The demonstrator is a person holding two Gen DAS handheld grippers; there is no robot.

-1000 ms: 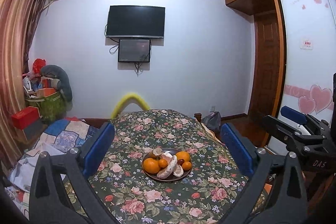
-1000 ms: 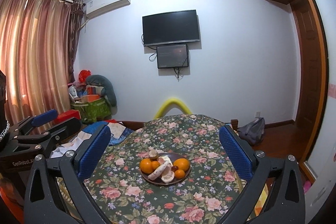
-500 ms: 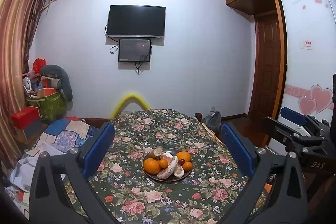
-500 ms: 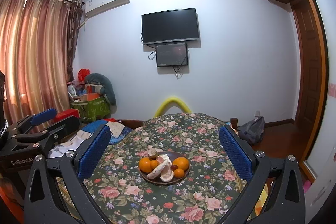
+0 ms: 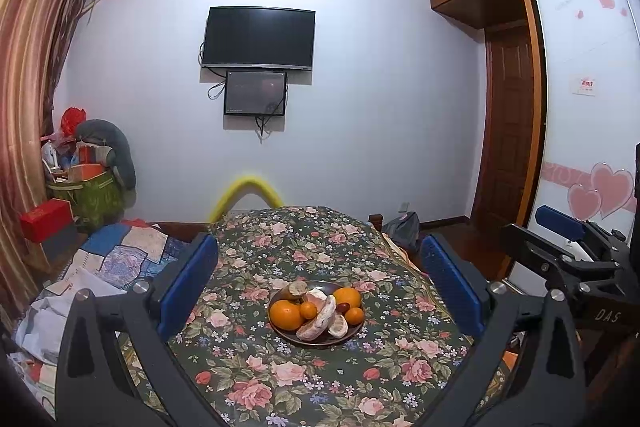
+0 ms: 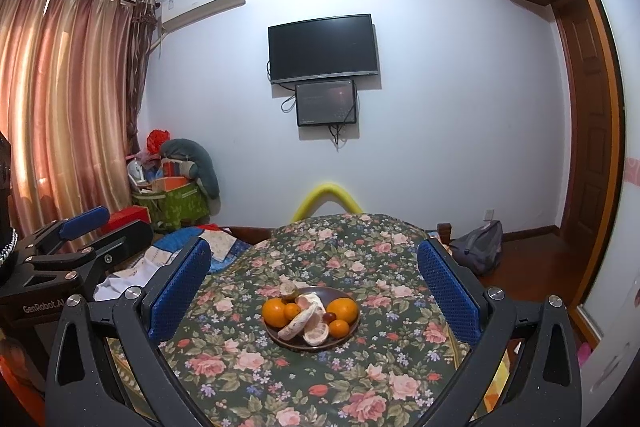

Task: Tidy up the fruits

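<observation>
Little has been shifted since the earlier frames: both views have only been raised slightly, and the plate [image 5: 316,341] of fruit is kept mid-surface [image 5: 280,367] on the floral cloth. Fingers of the left gripper [image 5: 318,287] and right gripper [image 6: 314,287] are held wide apart, clear of the plate; the small dark fruit [image 6: 329,316] between the oranges [image 6: 274,310] is hard to identify. The surface's near edge is cut off below, with open cloth seen all round the plate.

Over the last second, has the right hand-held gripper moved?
Yes, slightly: the right hand-held gripper tilted down. In the right wrist view the wall TV sits higher and the fruit plate has also crept up the frame.
</observation>
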